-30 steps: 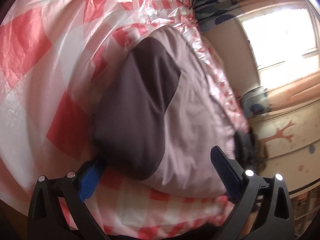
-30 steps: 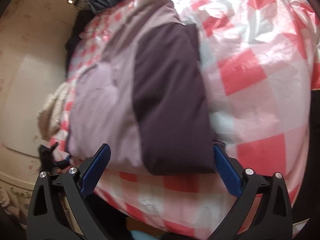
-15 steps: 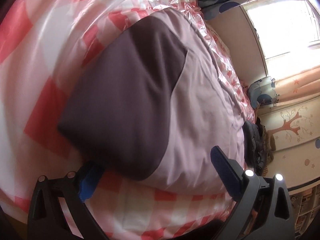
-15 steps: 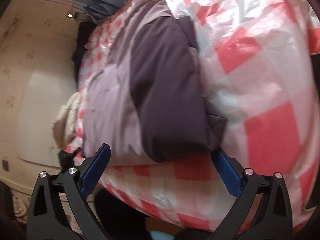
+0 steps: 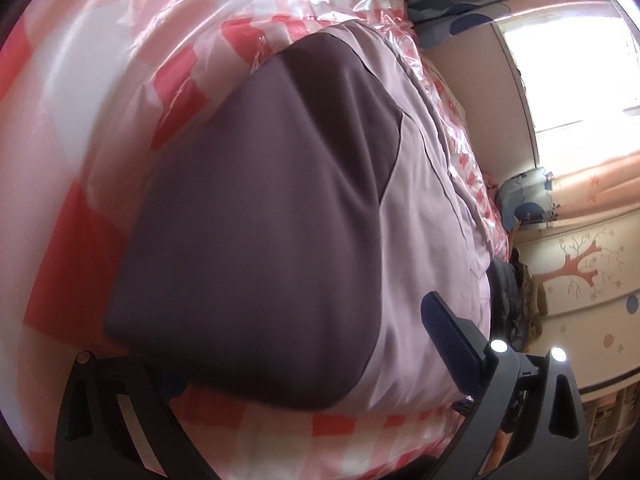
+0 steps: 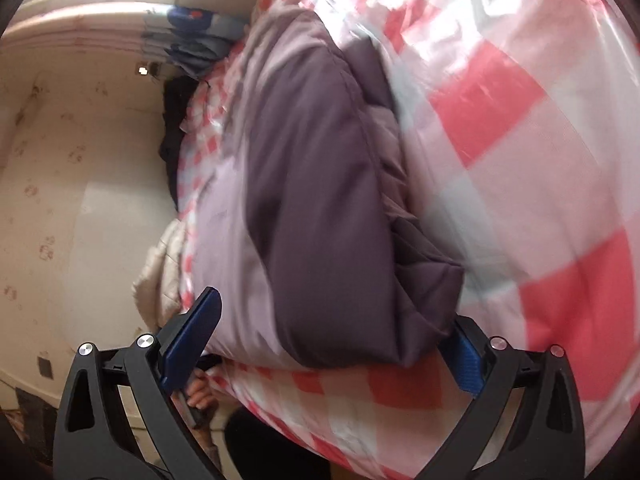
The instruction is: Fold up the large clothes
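Left wrist view — both claws [image 5: 304,360] [image 6: 332,344] wide apart, gripping nothing; folded two-tone jacket [image 5: 280,220] on checked sheet [image 5: 80,120].

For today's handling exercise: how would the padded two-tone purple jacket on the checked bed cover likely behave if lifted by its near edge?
The padded two-tone purple jacket looks soft and puffy, so it would probably droop. Its folded layers may slide apart. The glossy red-and-white checked plastic cover looks slick, so it would likely slide when pushed.

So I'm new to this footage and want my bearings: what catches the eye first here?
The two-tone jacket, dark purple over pale lilac, lies partly folded and fills the middle of both views. Under it spreads a glossy red-and-white checked sheet. Each open tool, left and right, straddles the jacket's near edge.
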A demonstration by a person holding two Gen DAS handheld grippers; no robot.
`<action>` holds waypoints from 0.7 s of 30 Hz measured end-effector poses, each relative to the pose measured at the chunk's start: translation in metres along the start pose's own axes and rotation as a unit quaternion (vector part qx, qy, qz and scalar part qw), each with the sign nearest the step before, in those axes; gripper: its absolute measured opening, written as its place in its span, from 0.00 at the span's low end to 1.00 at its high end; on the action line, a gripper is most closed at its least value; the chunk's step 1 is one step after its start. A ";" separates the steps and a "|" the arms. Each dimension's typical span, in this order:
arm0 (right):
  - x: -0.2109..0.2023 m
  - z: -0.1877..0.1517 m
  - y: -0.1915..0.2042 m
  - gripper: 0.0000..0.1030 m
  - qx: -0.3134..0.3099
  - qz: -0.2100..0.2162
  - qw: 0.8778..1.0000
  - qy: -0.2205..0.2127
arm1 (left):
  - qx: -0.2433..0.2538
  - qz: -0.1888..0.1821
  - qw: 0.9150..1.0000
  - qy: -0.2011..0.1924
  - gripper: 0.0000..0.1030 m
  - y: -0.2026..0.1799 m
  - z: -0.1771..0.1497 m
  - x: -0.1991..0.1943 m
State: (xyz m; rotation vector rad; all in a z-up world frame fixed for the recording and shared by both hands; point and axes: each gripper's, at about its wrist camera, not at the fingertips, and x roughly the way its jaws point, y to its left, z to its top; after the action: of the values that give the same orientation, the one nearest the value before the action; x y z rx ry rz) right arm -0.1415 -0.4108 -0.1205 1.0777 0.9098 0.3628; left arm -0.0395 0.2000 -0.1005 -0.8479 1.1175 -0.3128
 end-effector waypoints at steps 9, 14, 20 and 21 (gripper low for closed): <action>0.017 0.017 -0.010 0.94 0.003 -0.001 1.000 0.003 | -0.005 0.006 1.000 0.003 0.93 0.000 0.007 0.014; 0.021 0.021 -0.017 0.94 0.014 0.025 0.999 -0.019 | 0.013 0.019 1.000 -0.002 0.93 -0.010 0.009 0.019; 0.025 0.025 -0.014 0.73 0.003 0.020 1.000 -0.008 | 0.018 0.034 0.999 -0.007 0.85 -0.019 0.011 0.030; 0.025 0.027 -0.010 0.54 -0.005 0.008 1.000 -0.011 | 0.024 0.041 0.999 -0.005 0.75 -0.021 0.010 0.030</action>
State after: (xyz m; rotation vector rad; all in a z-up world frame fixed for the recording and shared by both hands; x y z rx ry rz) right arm -0.1064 -0.4149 -0.1361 1.0777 0.8792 0.3686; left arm -0.0135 0.1723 -0.1028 -0.7577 1.1271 -0.2658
